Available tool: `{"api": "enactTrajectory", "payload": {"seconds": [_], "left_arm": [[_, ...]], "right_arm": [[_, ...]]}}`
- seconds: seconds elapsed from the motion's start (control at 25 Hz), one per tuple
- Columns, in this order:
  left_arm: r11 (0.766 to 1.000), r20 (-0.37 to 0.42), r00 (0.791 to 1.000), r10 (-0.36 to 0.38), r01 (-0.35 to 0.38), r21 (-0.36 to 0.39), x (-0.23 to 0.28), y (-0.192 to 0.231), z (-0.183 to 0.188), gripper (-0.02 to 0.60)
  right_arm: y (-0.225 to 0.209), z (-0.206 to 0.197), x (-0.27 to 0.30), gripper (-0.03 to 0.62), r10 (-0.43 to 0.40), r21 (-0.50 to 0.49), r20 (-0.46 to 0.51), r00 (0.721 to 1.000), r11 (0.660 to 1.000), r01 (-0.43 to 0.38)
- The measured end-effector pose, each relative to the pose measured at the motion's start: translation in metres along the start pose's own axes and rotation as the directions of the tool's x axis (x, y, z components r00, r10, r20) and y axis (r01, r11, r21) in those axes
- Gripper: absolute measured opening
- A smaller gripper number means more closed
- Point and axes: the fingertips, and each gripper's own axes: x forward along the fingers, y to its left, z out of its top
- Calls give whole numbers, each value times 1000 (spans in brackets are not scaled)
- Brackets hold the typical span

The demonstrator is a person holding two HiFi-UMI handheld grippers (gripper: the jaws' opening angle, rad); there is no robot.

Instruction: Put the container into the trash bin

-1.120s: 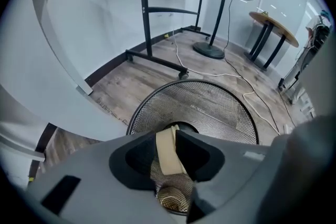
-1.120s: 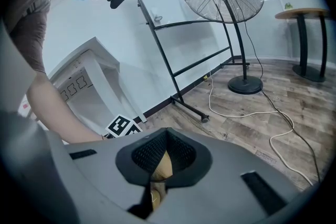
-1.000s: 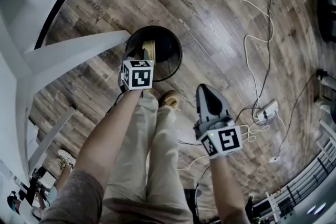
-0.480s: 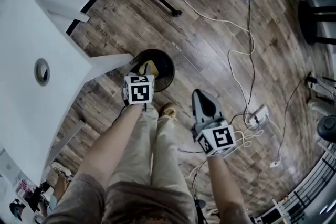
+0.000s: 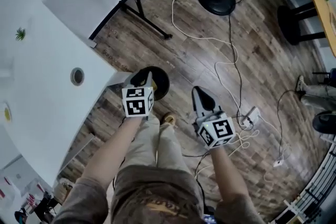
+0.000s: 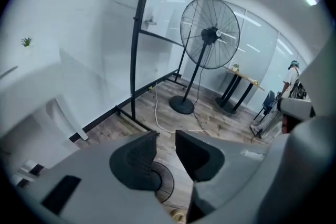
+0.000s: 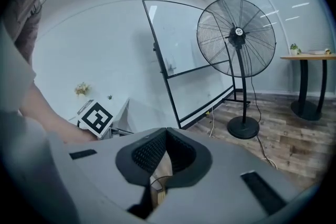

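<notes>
Trash bin (image 5: 168, 83) directly beneath left fingers (image 6: 131, 160)
Left fingers apart, right fingers (image 7: 149, 155) closed, both empty; container (image 5: 149, 79) apparently inside.

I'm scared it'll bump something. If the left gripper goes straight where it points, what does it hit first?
Probably the wooden floor just past the trash bin, seen between the open, empty jaws of the left gripper. Depth is unclear.
</notes>
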Motion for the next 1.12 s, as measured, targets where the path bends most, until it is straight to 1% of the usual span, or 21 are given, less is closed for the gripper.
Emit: {"api": "enactTrajectory", "payload": {"seconds": [0.04, 0.12, 0.28, 0.4, 0.48, 0.6, 0.76, 0.96, 1.12], "left_arm": [[1000, 15, 1000, -16, 17, -8, -15, -9, 13, 101], [999, 49, 998, -49, 49, 1, -44, -25, 41, 101], [993, 117, 987, -113, 109, 43, -101, -50, 89, 101], [985, 164, 973, -161, 149, 84, -141, -66, 123, 101], [976, 189, 961, -202, 181, 125, -164, -78, 140, 101], [958, 219, 940, -263, 228, 173, -195, -89, 154, 101], [932, 252, 913, -321, 257, 255, -237, -96, 174, 101], [902, 276, 878, -390, 305, 305, -276, -98, 199, 101], [879, 304, 843, -444, 343, 332, -298, -110, 209, 101]], "right_arm": [[4, 14, -8, -2, 2, -1, 8, 1000, 1000, -2], [11, 40, -23, -2, 6, 1, 25, 1000, 1000, -6], [30, 78, -47, -2, 15, -3, 46, 999, 1000, -15], [41, 109, -60, -2, 22, -17, 75, 997, 1000, -21], [47, 126, -67, -2, 32, -31, 94, 995, 999, -29], [59, 142, -74, -2, 62, -57, 112, 992, 997, -56], [73, 170, -89, -2, 91, -79, 136, 987, 994, -81], [87, 205, -103, -2, 101, -97, 193, 976, 992, -83], [91, 218, -115, -2, 97, -98, 208, 973, 992, -77]]}}
